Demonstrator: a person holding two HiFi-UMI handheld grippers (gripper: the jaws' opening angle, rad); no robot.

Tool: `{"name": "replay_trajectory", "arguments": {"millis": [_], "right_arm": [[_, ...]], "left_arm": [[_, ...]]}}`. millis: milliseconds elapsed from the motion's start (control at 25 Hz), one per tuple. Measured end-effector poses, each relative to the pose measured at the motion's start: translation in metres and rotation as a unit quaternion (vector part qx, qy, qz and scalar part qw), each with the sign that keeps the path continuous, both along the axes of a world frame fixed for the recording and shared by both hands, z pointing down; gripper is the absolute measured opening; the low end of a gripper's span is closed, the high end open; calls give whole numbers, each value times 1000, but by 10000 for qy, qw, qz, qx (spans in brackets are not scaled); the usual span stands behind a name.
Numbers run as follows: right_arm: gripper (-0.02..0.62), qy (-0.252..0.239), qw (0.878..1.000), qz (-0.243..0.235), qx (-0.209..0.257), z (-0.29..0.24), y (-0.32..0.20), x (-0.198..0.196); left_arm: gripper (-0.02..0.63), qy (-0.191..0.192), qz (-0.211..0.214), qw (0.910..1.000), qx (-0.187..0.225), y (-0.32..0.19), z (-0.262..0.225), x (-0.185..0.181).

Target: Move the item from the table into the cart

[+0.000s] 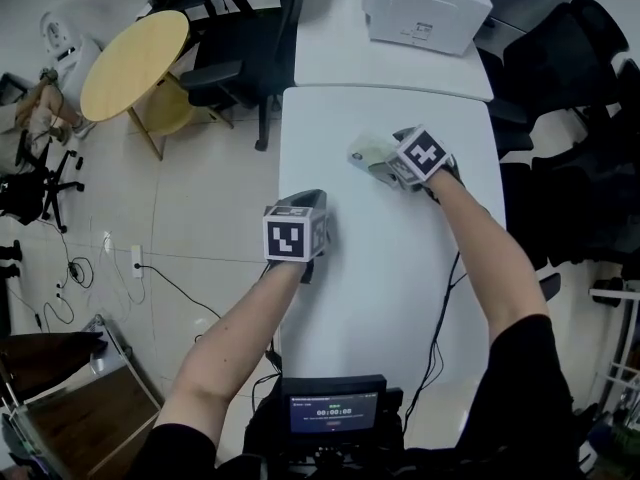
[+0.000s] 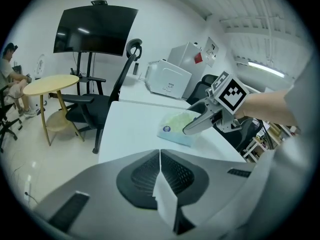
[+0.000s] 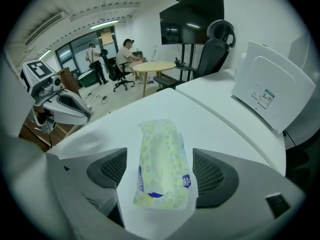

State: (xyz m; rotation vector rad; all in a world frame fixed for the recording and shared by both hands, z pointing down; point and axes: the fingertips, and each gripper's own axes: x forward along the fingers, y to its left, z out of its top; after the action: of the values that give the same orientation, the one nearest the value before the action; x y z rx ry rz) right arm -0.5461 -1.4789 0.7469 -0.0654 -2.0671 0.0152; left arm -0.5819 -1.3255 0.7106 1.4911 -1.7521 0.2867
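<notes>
A soft packet of tissues (image 1: pixel 364 151), pale yellow-green with blue labels, lies flat on the white table (image 1: pixel 400 278). My right gripper (image 1: pixel 385 165) hangs over it. In the right gripper view the packet (image 3: pixel 162 164) lies lengthwise between the jaws of the right gripper (image 3: pixel 161 173), which stand open with a gap on each side of it. My left gripper (image 1: pixel 303 201) hovers above the table's left edge with its jaws shut and nothing between them (image 2: pixel 160 156). From there the packet (image 2: pixel 172 126) shows ahead, with a finger of the right gripper (image 2: pixel 200 124) above it.
A white box-like machine (image 1: pixel 425 8) stands on the far table. Black office chairs (image 1: pixel 245 58) and a round yellow table (image 1: pixel 135 63) stand to the left; more chairs (image 1: pixel 570 118) crowd the right. A metal-framed stand with a brown shelf (image 1: pixel 60 398) stands on the floor, lower left.
</notes>
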Motion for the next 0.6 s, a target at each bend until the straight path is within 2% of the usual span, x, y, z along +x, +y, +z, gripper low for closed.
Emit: {"name": "replay_trajectory", "arguments": {"millis": [120, 400, 480, 560, 600], "right_arm": [[411, 131, 9998, -49, 159, 18, -9, -3], [403, 369, 9989, -4, 289, 52, -25, -7], [279, 355, 9993, 46, 126, 60, -22, -9], [235, 292, 9995, 146, -28, 65, -19, -12], [181, 273, 9995, 174, -37, 66, -18, -13]], "left_arm": [[14, -64, 67, 9999, 104, -9, 7, -3], [14, -27, 68, 10000, 3, -16, 23, -6], [14, -24, 51, 10000, -11, -15, 27, -9], [14, -28, 8, 10000, -23, -11, 33, -12], [14, -6, -8, 10000, -9, -10, 36, -13]]}}
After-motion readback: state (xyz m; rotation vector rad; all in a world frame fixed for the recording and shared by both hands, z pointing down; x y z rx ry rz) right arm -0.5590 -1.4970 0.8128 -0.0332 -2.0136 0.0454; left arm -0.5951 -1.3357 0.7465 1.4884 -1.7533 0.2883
